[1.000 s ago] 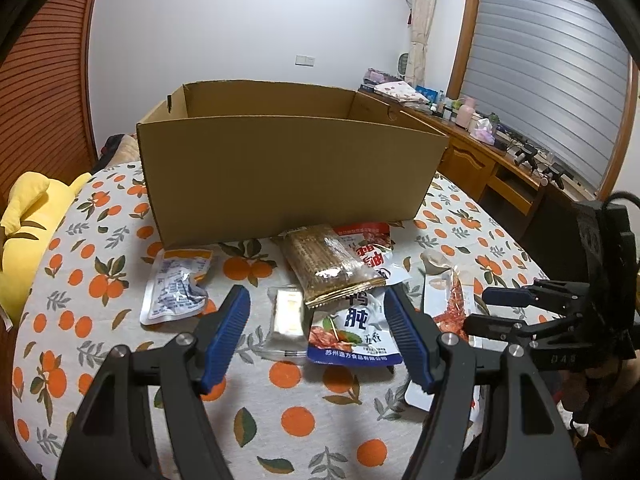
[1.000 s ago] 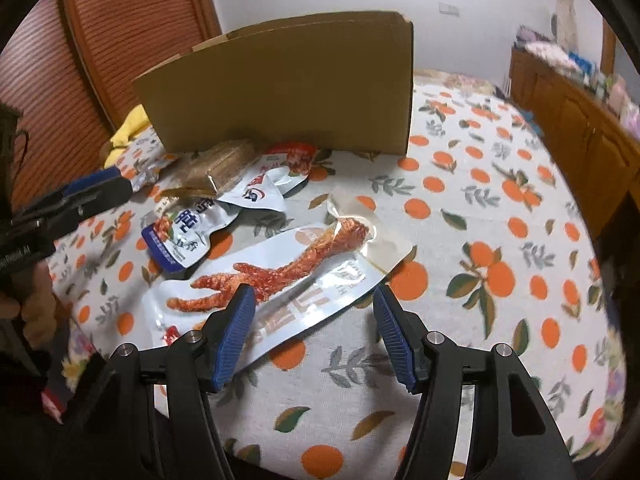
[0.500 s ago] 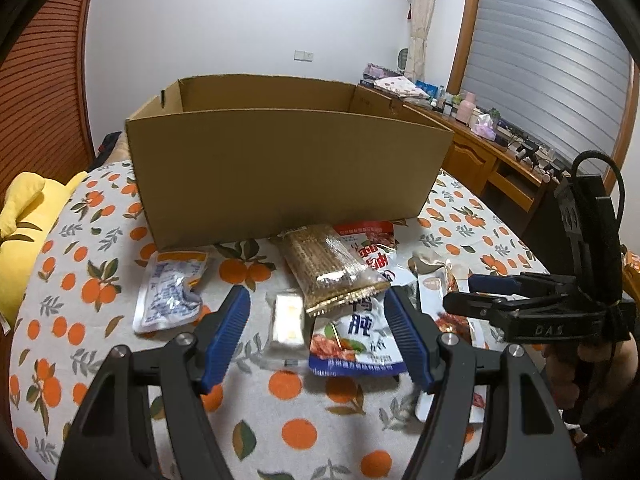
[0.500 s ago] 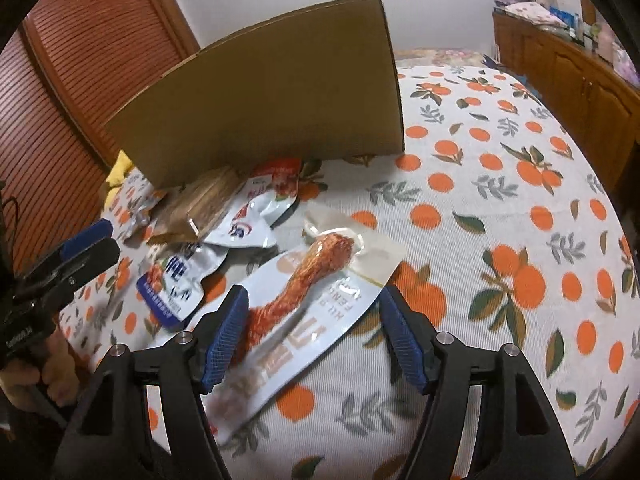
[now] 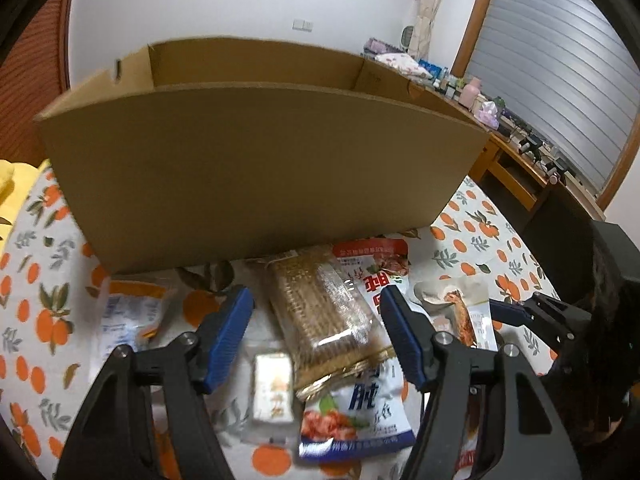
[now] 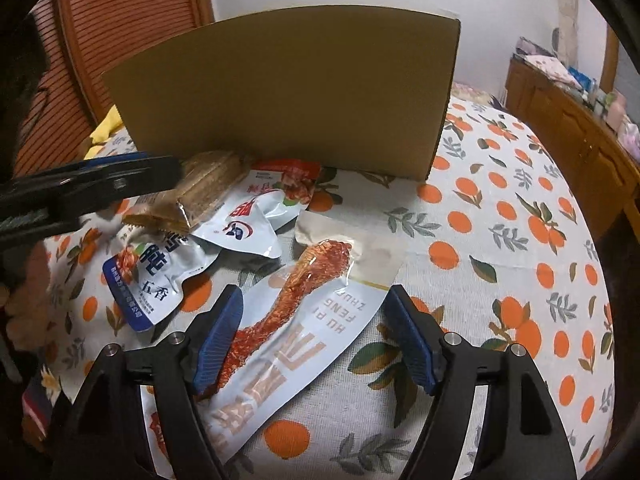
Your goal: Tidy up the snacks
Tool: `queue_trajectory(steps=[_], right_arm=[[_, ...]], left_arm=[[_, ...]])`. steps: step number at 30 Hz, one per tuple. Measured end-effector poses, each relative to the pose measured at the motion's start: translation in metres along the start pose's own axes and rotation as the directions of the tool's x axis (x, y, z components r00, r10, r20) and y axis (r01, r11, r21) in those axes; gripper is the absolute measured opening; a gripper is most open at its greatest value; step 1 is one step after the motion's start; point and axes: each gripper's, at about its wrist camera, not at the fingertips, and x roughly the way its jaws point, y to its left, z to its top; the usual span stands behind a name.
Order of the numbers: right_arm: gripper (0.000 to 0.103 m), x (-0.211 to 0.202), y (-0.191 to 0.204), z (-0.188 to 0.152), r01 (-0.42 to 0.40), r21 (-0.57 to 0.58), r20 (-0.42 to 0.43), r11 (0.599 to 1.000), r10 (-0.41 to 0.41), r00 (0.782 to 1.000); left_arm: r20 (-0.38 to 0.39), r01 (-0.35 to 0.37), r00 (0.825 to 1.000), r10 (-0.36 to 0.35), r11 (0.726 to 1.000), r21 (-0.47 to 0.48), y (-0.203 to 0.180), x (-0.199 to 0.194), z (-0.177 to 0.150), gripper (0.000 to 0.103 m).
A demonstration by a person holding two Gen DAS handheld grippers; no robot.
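Note:
An open cardboard box point(image 5: 256, 168) stands on the table; it also shows in the right wrist view point(image 6: 288, 92). Snack packs lie in front of it. My left gripper point(image 5: 316, 336) is open, its fingers either side of a clear-wrapped cracker pack point(image 5: 320, 312), apart from it. My right gripper point(image 6: 312, 332) is open over a long chicken-foot pack point(image 6: 304, 320), fingers astride it. A blue-and-white pouch point(image 6: 148, 276) and a white-and-red pouch point(image 6: 256, 216) lie between them. The left gripper's finger point(image 6: 100, 184) shows beside the crackers point(image 6: 208, 188).
A small yellow bar in clear wrap point(image 5: 274, 388) and a white-and-orange pouch point(image 5: 124, 320) lie at the left. The orange-print tablecloth point(image 6: 500, 264) covers the table. A wooden sideboard point(image 5: 516, 172) with clutter runs along the right wall. A yellow cushion point(image 5: 12, 184) sits far left.
Both grippers have moved forward and lower toward the snacks. The left now straddles the cracker pack; the right has closed in over the chicken-foot pack. Nothing has been taken hold of.

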Motion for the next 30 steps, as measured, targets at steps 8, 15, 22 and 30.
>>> queue_trajectory(steps=[8,15,22,30], right_arm=[[0.073,-0.001,0.002,0.001,-0.014,-0.025,0.006,1.000,0.014,1.000],[0.071,-0.002,0.002,-0.001,-0.020,-0.024,0.010,1.000,0.021,1.000],[0.072,-0.002,0.007,-0.001,-0.004,-0.017,0.014,1.000,0.004,1.000],[0.074,0.002,0.013,0.001,0.013,-0.043,0.008,0.999,-0.013,1.000]], left_arm=[[-0.068,-0.008,0.998,0.008,1.000,0.004,0.000,0.022,0.004,0.066],[-0.089,0.010,0.996,-0.008,1.000,0.018,0.004,0.025,0.005,0.050],[-0.088,0.019,0.996,-0.013,0.998,0.061,0.009,0.016,0.003,0.042],[-0.066,0.024,0.998,-0.020,0.998,0.063,0.013,0.003,-0.004,0.040]])
